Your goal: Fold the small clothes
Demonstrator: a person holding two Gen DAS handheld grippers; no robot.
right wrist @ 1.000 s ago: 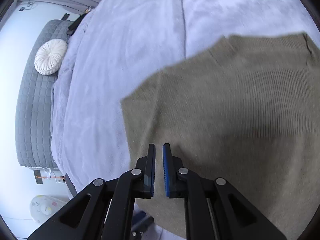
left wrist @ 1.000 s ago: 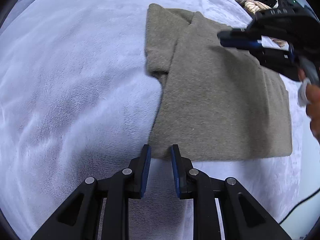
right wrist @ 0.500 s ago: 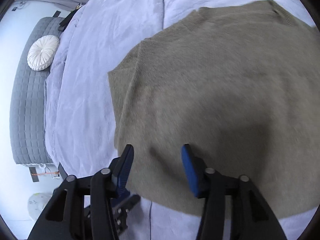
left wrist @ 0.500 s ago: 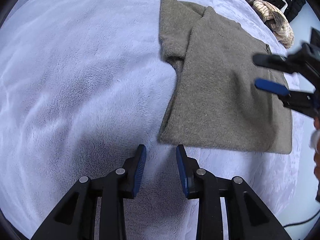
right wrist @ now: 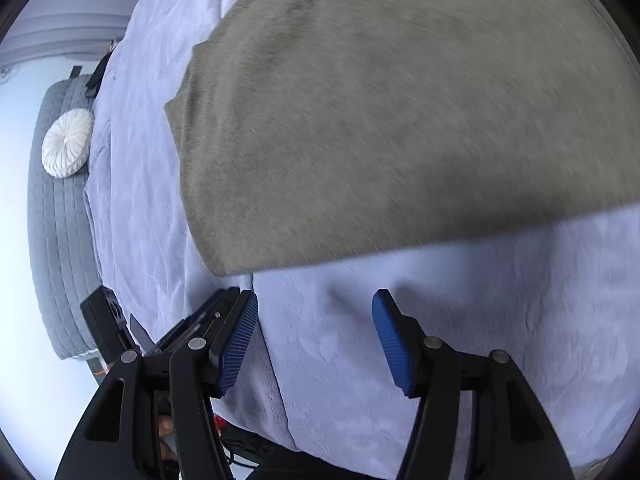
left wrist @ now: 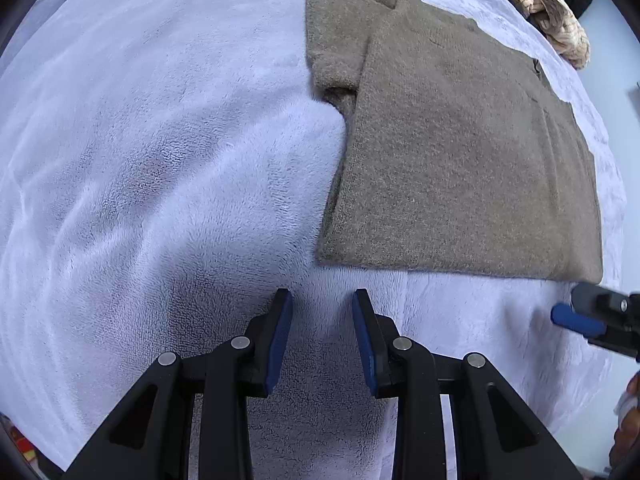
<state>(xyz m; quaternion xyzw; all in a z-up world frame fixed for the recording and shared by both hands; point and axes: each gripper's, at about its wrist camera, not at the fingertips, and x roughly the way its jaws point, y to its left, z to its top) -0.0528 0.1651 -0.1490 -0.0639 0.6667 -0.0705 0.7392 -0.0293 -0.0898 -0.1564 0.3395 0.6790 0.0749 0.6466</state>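
Now the olive-brown knitted sweater (left wrist: 460, 152) lies folded flat on the pale lilac fleece blanket (left wrist: 160, 160) that covers the bed. In the left wrist view it fills the upper right of the frame, one sleeve folded at its upper left corner and its near hem running straight across just above the middle of the picture.

Below that hem, at bottom centre, the left gripper (left wrist: 322, 336) hangs over bare blanket, its blue-padded jaws a modest gap apart with nothing between them, clear of the sweater. At the right edge of the same view the right gripper (left wrist: 580, 312) shows only as a blue pad and black frame just below the sweater's lower right corner, with part of a hand (left wrist: 630, 420) under it. A pile of beige knitted cloth (left wrist: 556, 12) and dark clothing sits at the upper right, beyond the sweater.

In the right wrist view the right gripper (right wrist: 314, 336) is at bottom centre over the blanket; its jaws have just been opening and stand wide apart, empty. The sweater (right wrist: 400, 112) fills the upper part of this blurred frame, its hem just above the fingertips and not touching them. At the left edge a round white pleated cushion (right wrist: 67, 143) rests against a grey quilted headboard (right wrist: 56, 240).
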